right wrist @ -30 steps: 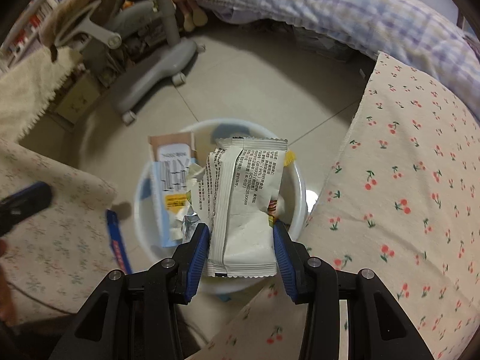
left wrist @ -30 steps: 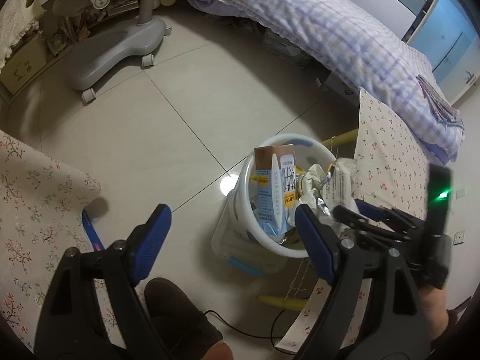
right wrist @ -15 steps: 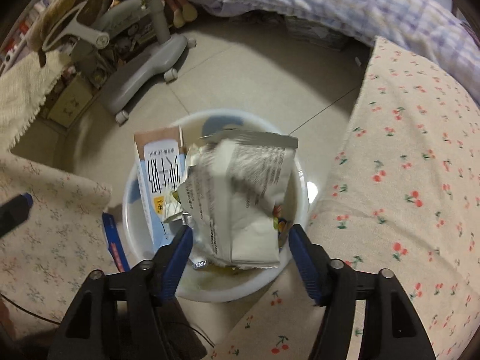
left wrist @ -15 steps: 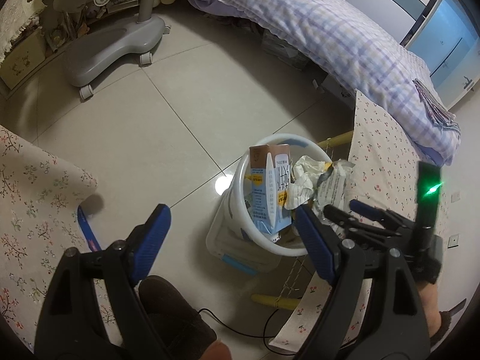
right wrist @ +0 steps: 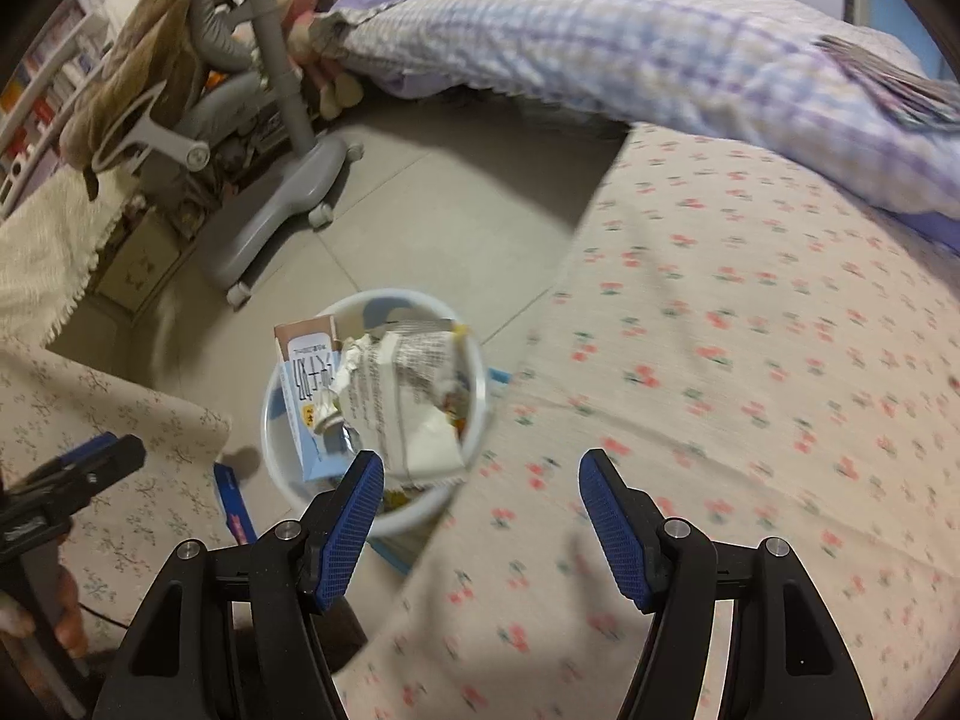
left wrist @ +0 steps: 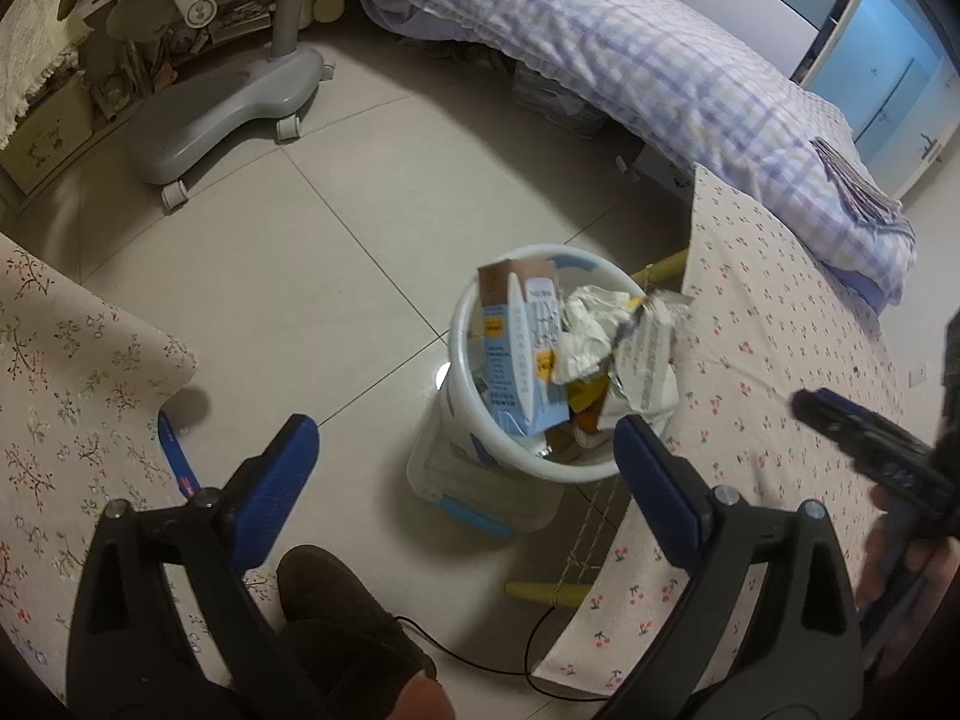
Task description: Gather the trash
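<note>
A white bin [left wrist: 462, 324] stands on the tiled floor, holding a blue milk carton [left wrist: 522, 360], crumpled paper [left wrist: 582, 330] and a silver snack wrapper [left wrist: 651, 360]. In the right wrist view the wrapper [right wrist: 396, 408] leans in the bin [right wrist: 270, 420] beside the carton [right wrist: 306, 384]. My right gripper [right wrist: 483, 468] is open and empty, above the bin's right edge and the cherry cloth. My left gripper [left wrist: 462, 438] hovers near the bin, its jaws opening with nothing between them. The right gripper [left wrist: 840, 426] shows at the right edge of the left wrist view.
A cherry-print cloth [right wrist: 750, 360] covers a table right of the bin, and a floral cloth [left wrist: 60, 360] lies at the left. A blue strip [left wrist: 174, 450] lies on the floor. A grey chair base [left wrist: 228, 102] and a plaid-quilted bed [left wrist: 600, 42] stand behind. A shoe [left wrist: 336, 600] is below.
The right gripper opened and let go of the silver wrapper, which dropped into the bin. It then rose and moved right over the cherry cloth. The left jaws spread wider.
</note>
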`<control>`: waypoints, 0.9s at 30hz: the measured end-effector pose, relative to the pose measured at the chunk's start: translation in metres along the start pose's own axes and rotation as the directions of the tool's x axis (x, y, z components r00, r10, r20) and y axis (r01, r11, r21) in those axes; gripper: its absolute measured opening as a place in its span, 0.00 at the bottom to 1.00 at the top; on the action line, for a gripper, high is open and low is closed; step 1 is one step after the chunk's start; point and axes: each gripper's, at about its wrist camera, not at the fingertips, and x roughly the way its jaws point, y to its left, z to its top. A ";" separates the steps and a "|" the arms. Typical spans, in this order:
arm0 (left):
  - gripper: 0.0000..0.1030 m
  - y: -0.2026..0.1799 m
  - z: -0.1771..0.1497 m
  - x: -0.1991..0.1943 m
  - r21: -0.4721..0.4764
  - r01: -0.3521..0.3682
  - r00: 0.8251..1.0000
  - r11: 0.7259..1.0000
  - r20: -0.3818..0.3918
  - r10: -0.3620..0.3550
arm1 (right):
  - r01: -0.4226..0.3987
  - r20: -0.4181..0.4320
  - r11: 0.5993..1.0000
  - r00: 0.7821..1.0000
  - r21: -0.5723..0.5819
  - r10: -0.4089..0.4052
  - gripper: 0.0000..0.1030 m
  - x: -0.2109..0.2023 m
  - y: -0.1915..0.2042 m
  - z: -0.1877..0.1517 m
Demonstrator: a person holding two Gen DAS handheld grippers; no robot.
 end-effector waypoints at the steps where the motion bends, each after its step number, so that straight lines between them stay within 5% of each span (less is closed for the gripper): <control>1: 0.96 -0.003 -0.002 -0.002 0.005 0.002 1.000 1.000 0.003 -0.002 | 0.008 0.012 1.000 1.000 0.012 -0.008 0.68 -0.012 -0.006 -0.004; 9: 0.98 -0.044 -0.036 -0.035 0.119 0.015 0.995 0.993 0.093 -0.026 | 0.035 0.107 0.997 0.993 0.074 -0.043 0.73 -0.093 -0.040 -0.049; 15: 0.99 -0.074 -0.068 -0.056 0.216 0.023 0.988 0.976 0.145 -0.056 | 0.122 0.207 0.986 0.968 0.111 -0.143 0.80 -0.141 -0.050 -0.097; 23: 0.99 -0.107 -0.105 -0.062 0.283 0.004 0.979 0.959 0.196 -0.062 | 0.255 0.344 0.953 0.891 0.164 -0.297 0.87 -0.155 -0.057 -0.159; 27: 0.99 -0.115 -0.119 -0.064 0.273 -0.027 0.966 0.962 0.253 -0.045 | 0.295 0.355 0.944 0.875 0.151 -0.330 0.87 -0.151 -0.059 -0.174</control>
